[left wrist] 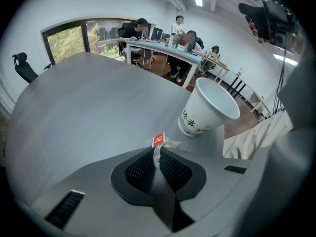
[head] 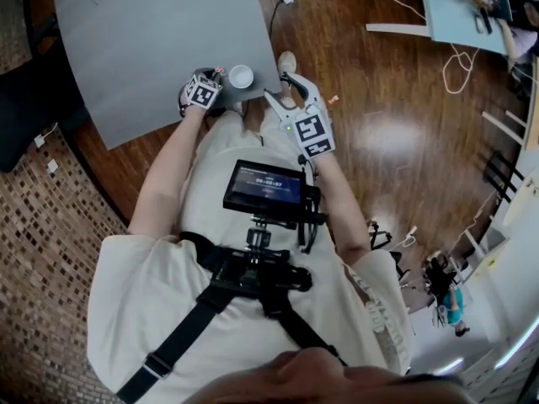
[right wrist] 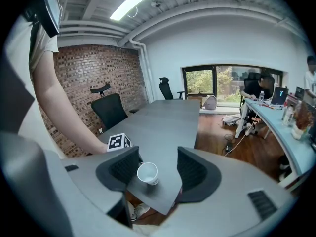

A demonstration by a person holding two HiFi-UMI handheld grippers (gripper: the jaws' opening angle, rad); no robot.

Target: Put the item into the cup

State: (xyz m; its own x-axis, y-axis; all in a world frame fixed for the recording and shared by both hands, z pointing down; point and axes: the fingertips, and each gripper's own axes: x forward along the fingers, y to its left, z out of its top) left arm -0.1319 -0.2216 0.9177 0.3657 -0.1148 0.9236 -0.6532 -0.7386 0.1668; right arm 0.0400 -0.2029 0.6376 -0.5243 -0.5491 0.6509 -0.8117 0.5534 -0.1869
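- The left gripper (left wrist: pixel 158 154) is clamped tight on the tea bag (left wrist: pixel 158 141), with the red tag poking out above the jaws.
- The bag looks feather-light, floppy and crinkly, so pinching the flat body is probably the best hold.
- The cup (left wrist: pixel 207 107) sits just to the right, by the table's (left wrist: pixel 89 98) near edge.
- The right gripper (right wrist: pixel 158 162) hangs wide open and empty.

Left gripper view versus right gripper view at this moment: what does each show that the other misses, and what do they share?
Only the left gripper view: the left claw shut on a small clear sachet with a red tag.
Only the right gripper view: the right claw with its jaws apart and nothing pressed between them, the left claw's marker cube, and a brick wall.
Both: the white paper cup on the grey table, near the table's edge.
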